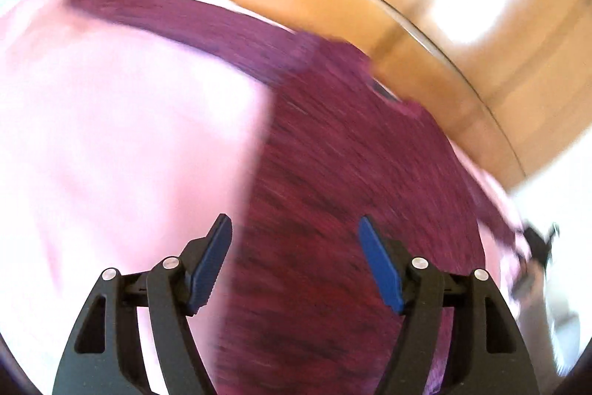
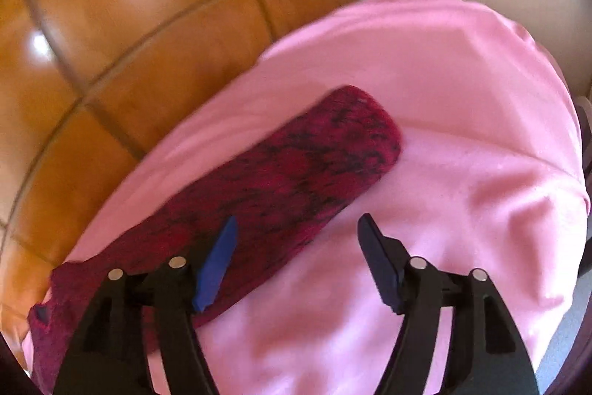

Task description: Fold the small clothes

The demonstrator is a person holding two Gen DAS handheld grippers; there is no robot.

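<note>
Currently both jaws wide open, nothing held: left gripper (image 1: 295, 261), right gripper (image 2: 297, 260). Maroon knit garment (image 2: 296, 173) lies flat on pink cloth (image 2: 462, 99). Likely soft, light, limp; pinch at sleeve cuff edge

A round glass table (image 1: 436, 36) with a clear rim stands over an orange tiled floor (image 2: 155, 36). A pink cloth (image 2: 462, 91) is spread directly on it, covering most of the top. On the cloth lies a dark red knitted garment (image 2: 303, 173), one sleeve stretched out flat.
</note>
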